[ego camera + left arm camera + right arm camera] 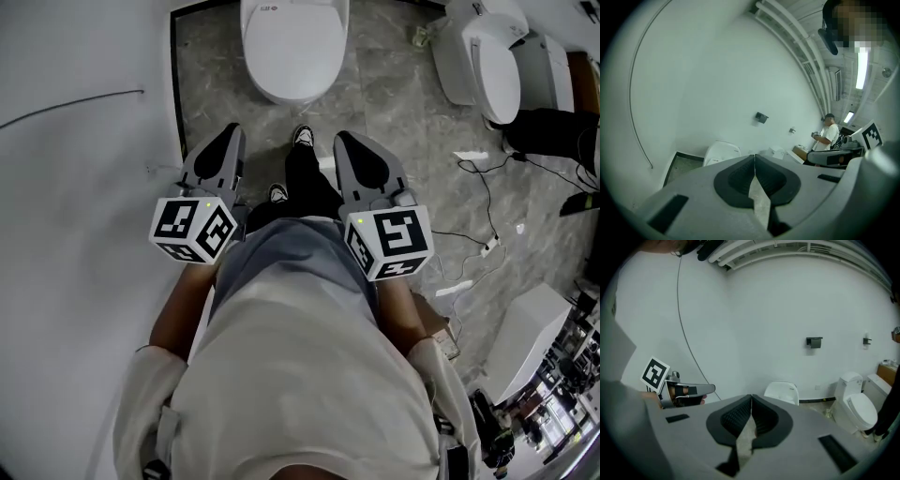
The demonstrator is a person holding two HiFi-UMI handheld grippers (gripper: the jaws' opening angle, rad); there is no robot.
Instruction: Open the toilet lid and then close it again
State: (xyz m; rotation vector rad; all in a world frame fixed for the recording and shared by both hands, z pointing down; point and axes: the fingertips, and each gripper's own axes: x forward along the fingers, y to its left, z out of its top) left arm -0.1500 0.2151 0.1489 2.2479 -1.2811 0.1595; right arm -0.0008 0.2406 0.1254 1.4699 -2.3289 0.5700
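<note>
Two empty grippers — the left gripper (pixel 229 133) and the right gripper (pixel 345 141), jaws pressed together — are held well apart from the lowered toilet lid (pixel 291 42).

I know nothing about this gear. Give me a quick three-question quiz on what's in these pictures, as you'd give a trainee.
1. True or false: the toilet lid at the top of the head view is down.
2. What does the left gripper hold? A) a cloth B) nothing, its jaws are together C) the toilet lid
3. The white power strip lies on the floor. Which gripper is it nearer?
Key: 1 true; 2 B; 3 the right gripper.
</note>
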